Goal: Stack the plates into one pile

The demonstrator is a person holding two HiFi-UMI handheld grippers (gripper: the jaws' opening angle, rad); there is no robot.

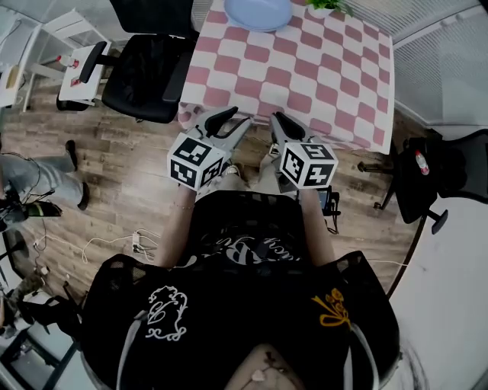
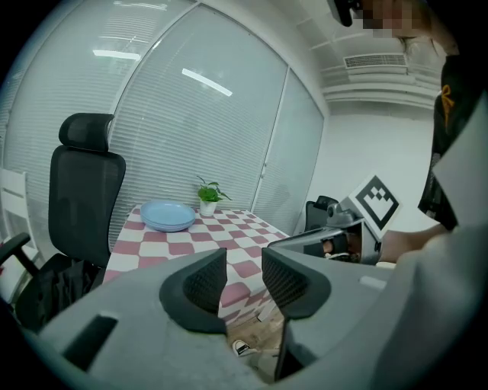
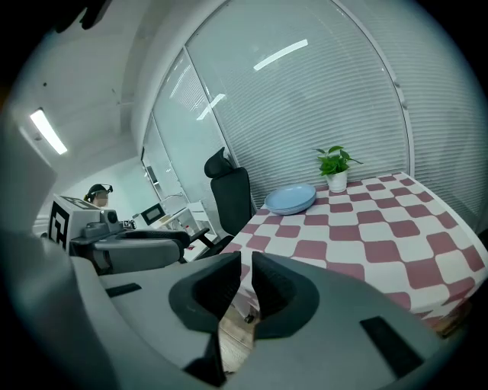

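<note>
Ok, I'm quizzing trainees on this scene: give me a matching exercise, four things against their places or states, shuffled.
1 pale blue round plates
2 small green plant in a white pot
3 black office chair
4 left gripper

a jaws apart, nothing between them
b piled at the far end of the pink-and-white checked table
c on the wooden floor beside the table
d just right of the plates

Pairs: 1-b, 2-d, 3-c, 4-a

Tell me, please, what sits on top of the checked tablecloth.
A pile of blue plates and a small potted plant beside it, at the far end; the rest of the tablecloth is bare. The cloth hides the tabletop, and the top plate covers those beneath.
</note>
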